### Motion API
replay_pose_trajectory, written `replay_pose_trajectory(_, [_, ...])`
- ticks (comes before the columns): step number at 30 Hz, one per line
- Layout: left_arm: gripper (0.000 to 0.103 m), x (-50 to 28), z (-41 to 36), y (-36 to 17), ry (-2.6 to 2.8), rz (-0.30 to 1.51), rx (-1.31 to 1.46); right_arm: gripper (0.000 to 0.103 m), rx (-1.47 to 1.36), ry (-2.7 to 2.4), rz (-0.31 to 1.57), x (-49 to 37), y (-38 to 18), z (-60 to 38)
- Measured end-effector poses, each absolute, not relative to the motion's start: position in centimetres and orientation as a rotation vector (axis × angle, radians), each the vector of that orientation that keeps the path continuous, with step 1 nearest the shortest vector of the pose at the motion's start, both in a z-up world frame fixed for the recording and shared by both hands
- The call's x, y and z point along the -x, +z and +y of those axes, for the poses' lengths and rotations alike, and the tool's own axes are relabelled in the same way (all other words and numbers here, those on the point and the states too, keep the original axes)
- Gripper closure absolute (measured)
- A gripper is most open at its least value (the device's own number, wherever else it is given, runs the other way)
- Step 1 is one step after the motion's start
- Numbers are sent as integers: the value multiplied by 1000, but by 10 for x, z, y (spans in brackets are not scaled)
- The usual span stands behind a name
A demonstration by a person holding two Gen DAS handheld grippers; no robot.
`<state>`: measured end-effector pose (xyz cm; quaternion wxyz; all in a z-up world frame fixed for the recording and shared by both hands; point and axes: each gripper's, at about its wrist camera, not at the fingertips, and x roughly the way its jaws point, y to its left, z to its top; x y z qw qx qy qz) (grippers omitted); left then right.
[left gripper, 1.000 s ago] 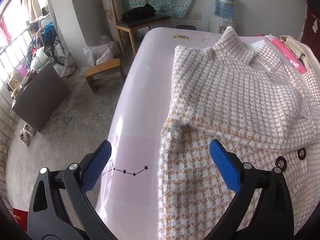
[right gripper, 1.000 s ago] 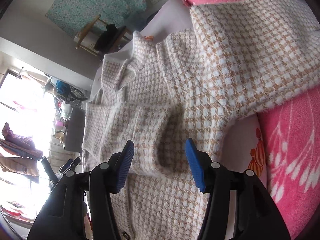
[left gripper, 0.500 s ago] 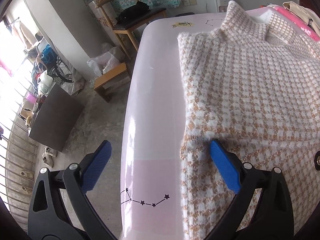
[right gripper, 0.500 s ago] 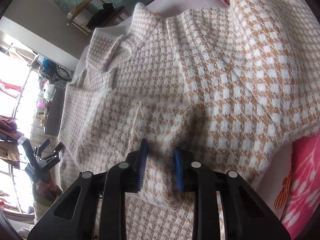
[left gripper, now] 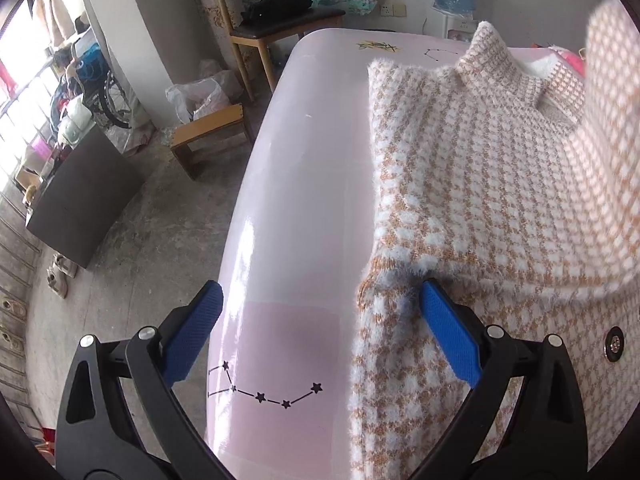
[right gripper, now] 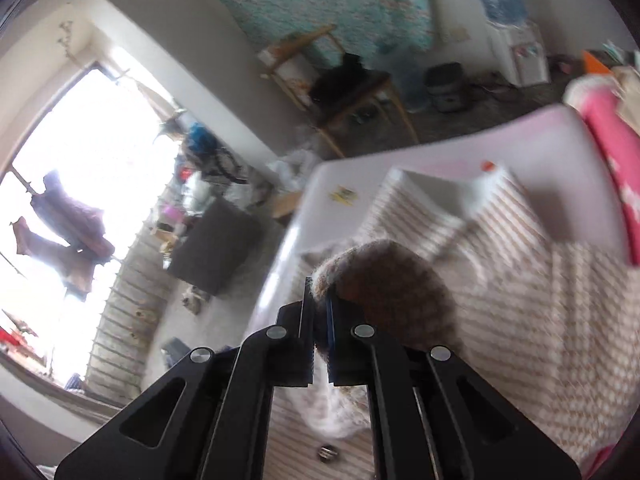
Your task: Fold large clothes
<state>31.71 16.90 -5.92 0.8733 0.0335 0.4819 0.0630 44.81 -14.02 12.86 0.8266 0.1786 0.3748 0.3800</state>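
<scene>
Houndstooth knit cardigan (left gripper: 472, 184) lay flat on pale pink table (left gripper: 304, 168), collar toward 12 o'clock, its sleeve cuff (right gripper: 384, 276) raised off body. Right gripper (right gripper: 318, 322) had just been closing, now clamped on cuff. Left gripper (left gripper: 320, 336) gaped wide, straddling cardigan's edge, right pad brushing knit at 5 o'clock, nothing gripped. Step judged: sleeve fold-in. Next calls for carrying cuff across chest, laying it flat. Wooden chair (left gripper: 276, 20) beyond table at 12 o'clock.
</scene>
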Motion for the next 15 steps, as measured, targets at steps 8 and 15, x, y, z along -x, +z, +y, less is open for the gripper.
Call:
replay_pose_trajectory(8, [8, -315, 170, -64, 177, 999, -36, 98, -381, 762, 609, -424, 160, -180])
replay_pose_trajectory(15, [8, -317, 172, -65, 174, 999, -15, 98, -563, 364, 1067, -446, -30, -295])
